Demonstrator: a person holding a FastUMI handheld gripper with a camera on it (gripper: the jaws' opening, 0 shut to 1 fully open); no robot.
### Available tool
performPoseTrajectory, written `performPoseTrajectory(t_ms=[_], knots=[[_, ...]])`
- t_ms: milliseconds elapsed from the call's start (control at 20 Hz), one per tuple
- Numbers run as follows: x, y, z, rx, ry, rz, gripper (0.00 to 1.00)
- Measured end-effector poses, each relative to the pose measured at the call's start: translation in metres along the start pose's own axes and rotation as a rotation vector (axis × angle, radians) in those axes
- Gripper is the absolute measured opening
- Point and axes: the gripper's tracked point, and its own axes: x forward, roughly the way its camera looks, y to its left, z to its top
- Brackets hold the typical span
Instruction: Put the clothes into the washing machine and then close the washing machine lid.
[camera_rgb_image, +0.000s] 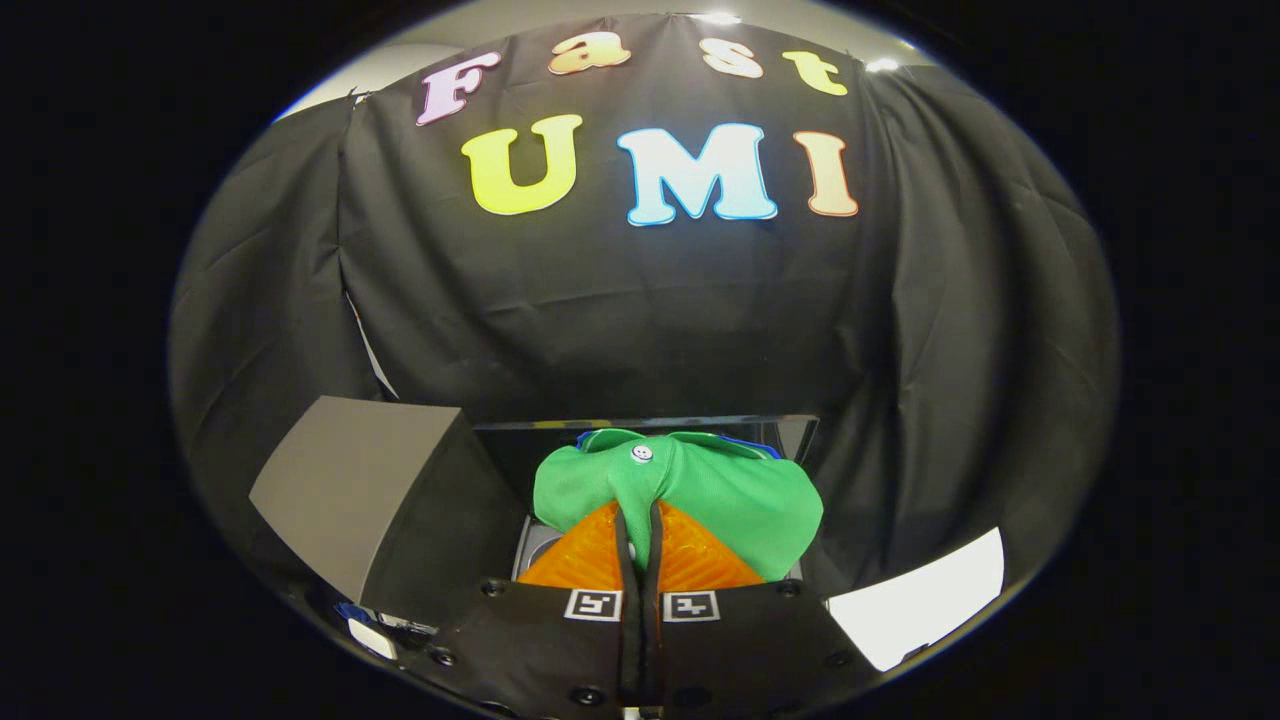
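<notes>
Green knit fabric, a collared garment (700, 490) with a white button (642, 454) at its placket, was bunched between the fingers of the hand-held gripper (640, 535), which were drawn together and clamped on a fold of it. The garment hung lifted, spread either side of the fingers, with a dark box-shaped unit (380, 500) just to the left and a shiny dark panel (780, 435) behind; which of these was the washing machine or its lid could not be told. In my judgement the step in hand was carrying the garment to the drum. To do it well, the clamp ought to be kept firm, the garment brought squarely over the opening, lowered fully inside before release, and no trailing cloth left across the rim where the lid must seat.
</notes>
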Motion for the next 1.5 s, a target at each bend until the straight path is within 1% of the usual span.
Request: performPoseTrajectory(t_ms=[350, 850, 1500], knots=[[0.031, 0.0, -0.044, -0.013, 0.074, 0.032, 0.01], [0.089, -0.001, -0.117, -0.059, 0.203, 0.047, 0.01], [0.165, -0.007, -0.188, -0.047, 0.322, 0.003, 0.01]])
